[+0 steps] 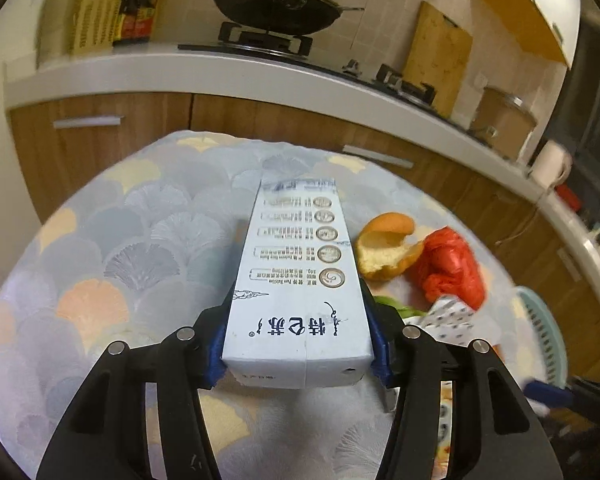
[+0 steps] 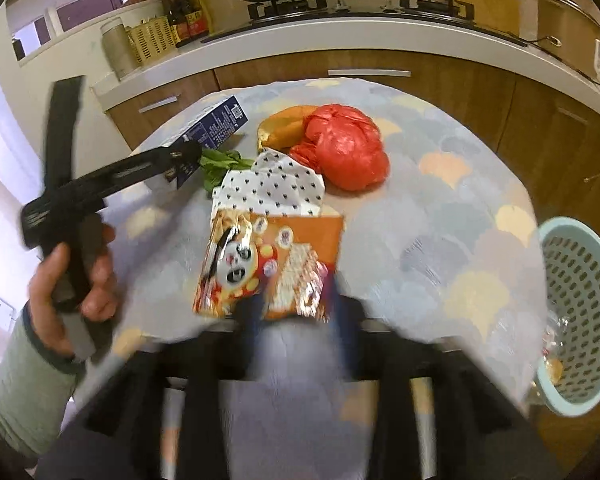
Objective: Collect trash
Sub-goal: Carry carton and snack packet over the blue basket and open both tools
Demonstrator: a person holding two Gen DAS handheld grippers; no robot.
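My left gripper [image 1: 298, 354] is shut on a pale blue milk carton [image 1: 296, 280] and holds it over the table; the carton also shows from the right wrist view [image 2: 216, 126] with the left gripper [image 2: 186, 160] around it. My right gripper [image 2: 294, 308] is blurred and open, its fingers on either side of the near edge of an orange panda snack wrapper [image 2: 268, 264]. On the table lie an orange peel [image 1: 386, 246], a crumpled red plastic bag [image 2: 344, 148], a dotted white wrapper [image 2: 272, 188] and green leaves [image 2: 220, 162].
A light blue perforated basket [image 2: 580, 312] with some trash inside stands at the table's right edge. The table has a fan-patterned cloth [image 1: 120, 240]. Behind it runs a kitchen counter [image 2: 340, 36] with a wok, bottles and wooden cabinets.
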